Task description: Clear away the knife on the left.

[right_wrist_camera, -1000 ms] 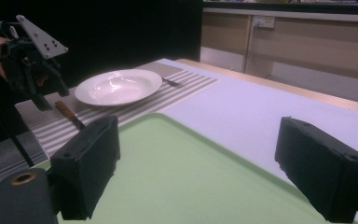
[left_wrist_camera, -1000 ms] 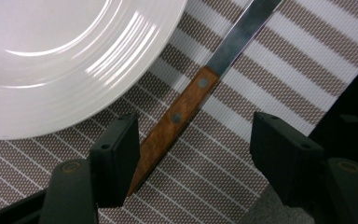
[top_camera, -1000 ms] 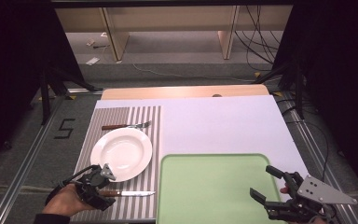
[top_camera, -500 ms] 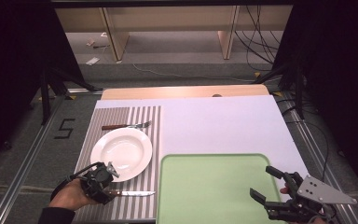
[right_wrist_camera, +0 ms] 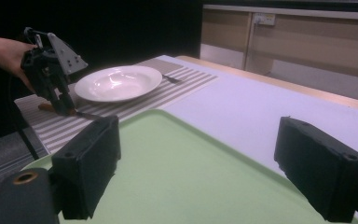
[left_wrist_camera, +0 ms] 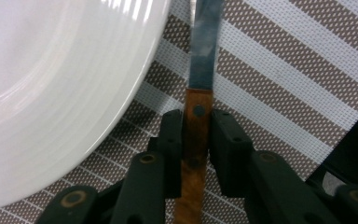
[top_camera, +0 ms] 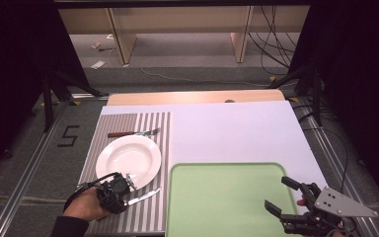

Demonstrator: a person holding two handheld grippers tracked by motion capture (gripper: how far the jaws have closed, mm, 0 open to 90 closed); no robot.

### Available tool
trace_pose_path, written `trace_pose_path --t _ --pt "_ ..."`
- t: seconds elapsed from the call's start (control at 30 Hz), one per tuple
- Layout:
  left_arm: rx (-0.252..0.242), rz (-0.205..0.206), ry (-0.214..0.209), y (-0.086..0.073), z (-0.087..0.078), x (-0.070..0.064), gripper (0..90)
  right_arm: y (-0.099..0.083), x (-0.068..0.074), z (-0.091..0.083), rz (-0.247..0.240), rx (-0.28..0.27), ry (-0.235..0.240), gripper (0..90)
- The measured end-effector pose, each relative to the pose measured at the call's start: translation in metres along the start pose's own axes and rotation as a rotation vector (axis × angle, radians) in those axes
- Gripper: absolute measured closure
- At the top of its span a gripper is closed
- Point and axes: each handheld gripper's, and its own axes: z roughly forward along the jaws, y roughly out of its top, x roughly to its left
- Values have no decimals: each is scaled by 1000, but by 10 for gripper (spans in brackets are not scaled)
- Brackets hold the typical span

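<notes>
The left tool (left_wrist_camera: pixel 196 140) clamps the knife (left_wrist_camera: pixel 204 56) by its wooden handle (blade running straight ahead); the right tool (right_wrist_camera: pixel 214 163) gapes wide, farther off.

Plate (top_camera: pixel 128 158), fork (top_camera: pixel 134 133), green tray (top_camera: pixel 227 202)

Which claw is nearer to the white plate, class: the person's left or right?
Left. The left claw sits just beside the white plate on the striped mat, shut on the knife. The right claw hangs far off, open over the green tray.
</notes>
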Motion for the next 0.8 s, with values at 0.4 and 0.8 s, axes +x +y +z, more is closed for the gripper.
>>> trace_pose_path --t 0.4,0.8 --pt "-65 -79 -55 -5 -5 2 769 0 1 0 1 -4 -1 155" --pt "-291 -132 -200 -1 -30 -4 769 0 0 -1 5 -5 -4 155"
